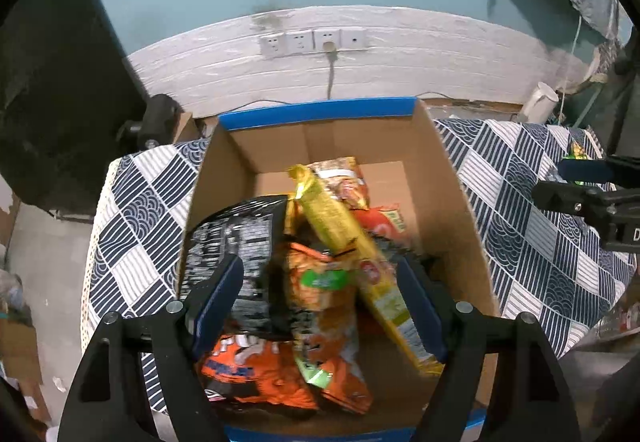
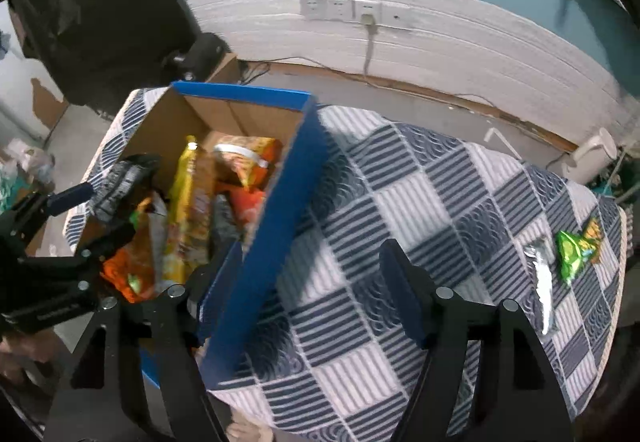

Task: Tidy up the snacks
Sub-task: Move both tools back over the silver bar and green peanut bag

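The worktop (image 2: 400,201) was covered by a cloth (image 2: 460,177) checked in navy and white. A blue-rimmed cardboard box (image 2: 260,242) stood on its left part. Near the right edge, well apart from the box, a green snack packet (image 2: 572,256) lay just beside a silver packet (image 2: 542,278).

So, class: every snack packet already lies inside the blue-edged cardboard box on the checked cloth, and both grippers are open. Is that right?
Not quite. The right wrist view shows a green snack packet and a silver foil packet still out on the checked cloth, beyond the blue-edged cardboard box. The rest holds: left gripper and right gripper stand open.
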{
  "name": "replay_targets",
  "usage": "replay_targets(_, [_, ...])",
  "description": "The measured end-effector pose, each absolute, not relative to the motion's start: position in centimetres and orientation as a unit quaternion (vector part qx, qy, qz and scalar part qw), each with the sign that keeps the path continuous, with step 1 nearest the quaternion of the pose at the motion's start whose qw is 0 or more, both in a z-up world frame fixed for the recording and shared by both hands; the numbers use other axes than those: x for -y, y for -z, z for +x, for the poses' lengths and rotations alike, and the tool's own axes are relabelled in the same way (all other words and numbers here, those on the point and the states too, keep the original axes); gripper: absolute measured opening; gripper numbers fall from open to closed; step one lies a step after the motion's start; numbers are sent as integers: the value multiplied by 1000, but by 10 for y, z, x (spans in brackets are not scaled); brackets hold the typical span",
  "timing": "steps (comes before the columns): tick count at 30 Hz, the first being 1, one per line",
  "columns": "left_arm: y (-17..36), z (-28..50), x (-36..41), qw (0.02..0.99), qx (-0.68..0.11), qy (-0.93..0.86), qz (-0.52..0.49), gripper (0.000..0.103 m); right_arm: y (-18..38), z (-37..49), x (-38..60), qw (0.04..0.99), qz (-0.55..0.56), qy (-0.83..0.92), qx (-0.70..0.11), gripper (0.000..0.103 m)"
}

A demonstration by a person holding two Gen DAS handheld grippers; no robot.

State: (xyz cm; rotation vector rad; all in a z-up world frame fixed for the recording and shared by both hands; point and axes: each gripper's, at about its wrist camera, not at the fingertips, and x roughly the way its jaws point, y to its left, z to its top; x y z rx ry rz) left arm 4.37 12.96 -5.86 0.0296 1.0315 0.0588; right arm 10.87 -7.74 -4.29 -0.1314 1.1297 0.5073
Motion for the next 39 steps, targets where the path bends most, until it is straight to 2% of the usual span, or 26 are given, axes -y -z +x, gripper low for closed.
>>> replay_targets(22, [66, 68, -15, 857, -508, 27, 75, 80, 51, 115, 224, 840, -5, -145, -523, 73])
replay_targets(27, [73, 75, 4, 853, -513, 26, 91, 80, 59, 112, 250, 843, -10, -130, -522, 78])
replay_targets(39, [91, 109, 46, 842, -528, 35, 101, 80, 82, 120, 314, 833, 25, -95, -545, 78])
